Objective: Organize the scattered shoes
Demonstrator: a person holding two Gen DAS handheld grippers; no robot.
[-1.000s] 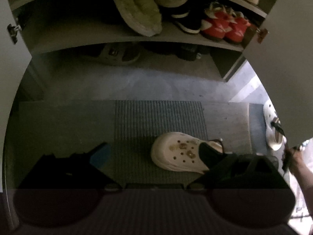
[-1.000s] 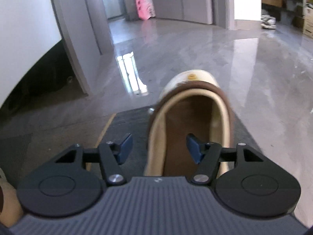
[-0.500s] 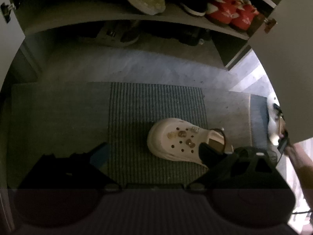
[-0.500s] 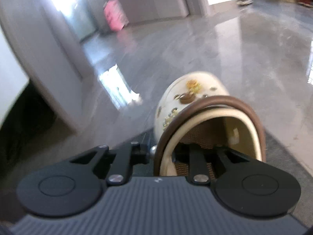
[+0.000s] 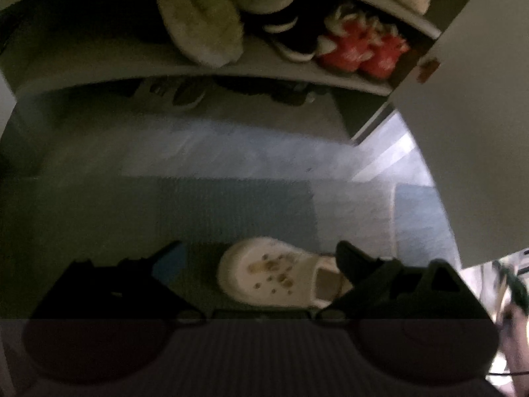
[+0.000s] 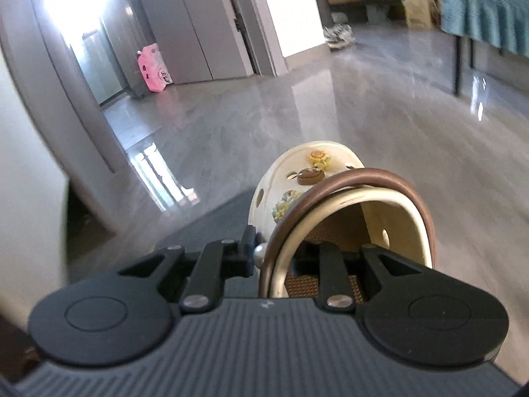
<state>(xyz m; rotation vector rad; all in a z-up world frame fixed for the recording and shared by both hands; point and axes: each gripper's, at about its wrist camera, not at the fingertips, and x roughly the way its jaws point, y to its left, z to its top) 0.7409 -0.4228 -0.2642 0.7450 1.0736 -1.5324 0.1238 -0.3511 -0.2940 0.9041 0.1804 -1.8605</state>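
Note:
A cream clog [image 5: 271,271] with small charms lies on the ribbed door mat [image 5: 231,211], toe pointing left. My left gripper [image 5: 258,254] hangs open above it, and its right finger [image 5: 350,259] covers the clog's heel. My right gripper [image 6: 276,254] is shut on the side rim of the matching cream clog [image 6: 314,172], beside its brown heel strap [image 6: 380,178]. That clog is held tilted, clear of the floor, with its toe pointing away. The inner finger is partly hidden inside the shoe.
The open shoe cabinet holds furry slippers [image 5: 198,23], black shoes [image 5: 291,39] and red shoes [image 5: 360,49] on a shelf [image 5: 99,66], with grey sneakers [image 5: 172,92] below. Its white door [image 5: 463,132] stands open at the right. A pink bag [image 6: 153,67] and a teal-covered table [image 6: 486,6] stand across the glossy floor.
My right gripper closed on the clog's rim and raised it off the mat. The left gripper moved so that its clog now sits lower in view, between the fingers.

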